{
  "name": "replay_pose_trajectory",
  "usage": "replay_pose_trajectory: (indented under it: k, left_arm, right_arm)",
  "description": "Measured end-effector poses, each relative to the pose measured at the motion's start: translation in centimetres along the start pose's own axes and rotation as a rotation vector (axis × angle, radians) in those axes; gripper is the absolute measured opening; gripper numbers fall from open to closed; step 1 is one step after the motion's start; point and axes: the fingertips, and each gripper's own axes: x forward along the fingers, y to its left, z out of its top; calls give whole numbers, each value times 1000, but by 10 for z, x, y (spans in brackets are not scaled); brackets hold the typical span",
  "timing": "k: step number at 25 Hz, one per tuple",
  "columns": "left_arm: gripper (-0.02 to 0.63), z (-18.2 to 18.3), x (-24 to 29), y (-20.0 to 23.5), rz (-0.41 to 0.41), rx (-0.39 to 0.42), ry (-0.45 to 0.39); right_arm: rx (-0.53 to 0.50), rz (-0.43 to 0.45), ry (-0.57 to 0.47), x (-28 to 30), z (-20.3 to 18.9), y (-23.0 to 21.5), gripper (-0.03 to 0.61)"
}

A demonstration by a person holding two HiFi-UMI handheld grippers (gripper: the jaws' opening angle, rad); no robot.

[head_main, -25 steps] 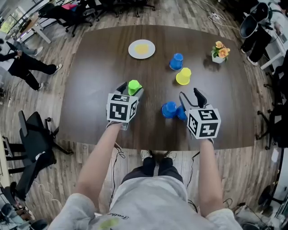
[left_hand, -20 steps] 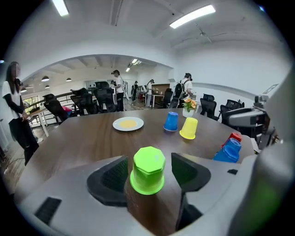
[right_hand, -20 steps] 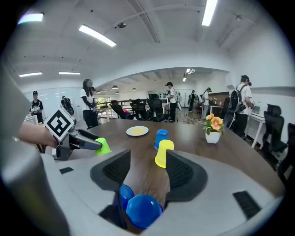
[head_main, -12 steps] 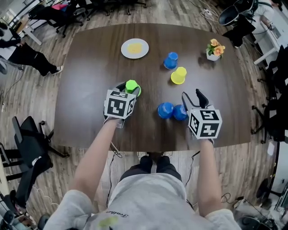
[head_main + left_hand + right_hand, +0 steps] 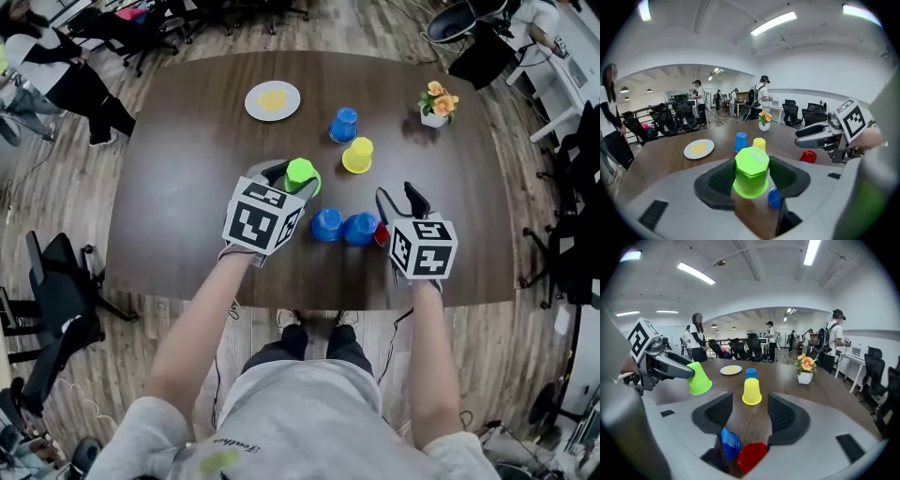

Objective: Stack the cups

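My left gripper (image 5: 291, 178) has just been closing its jaws and presses them on the sides of the green cup (image 5: 751, 171), held mouth down and slightly tilted above the table (image 5: 187, 141), at ten o'clock from the left fallen blue cup (image 5: 326, 225). Just beside that lie the right fallen blue cup (image 5: 360, 228) and the red cup (image 5: 380, 234), at seven o'clock from my right gripper (image 5: 398, 200), whose jaws stand wide apart with nothing between the pads. At eleven o'clock from it stand the yellow cup (image 5: 357, 155) and the standing blue cup (image 5: 344, 125), mouths down.
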Motion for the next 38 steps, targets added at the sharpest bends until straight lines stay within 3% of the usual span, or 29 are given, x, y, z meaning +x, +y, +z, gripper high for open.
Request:
replay_pose_trajectory:
  k: [16,27,32,38]
  left_arm:
    - [227,8,9,-92,11,-23,61]
    - [232,-1,15,-109,26,-45,95]
    - [273,5,14,-108,17,-77,47]
    - [281,39,6,-89,36,-186,-142]
  right_arm:
    - [-68,202,4,14,2,-35,225]
    - [-90,284,32,30,-6,-37,225]
    - [-110,318,32,40,1,-32,225]
    - [-157,367,35,65,19,-20,226]
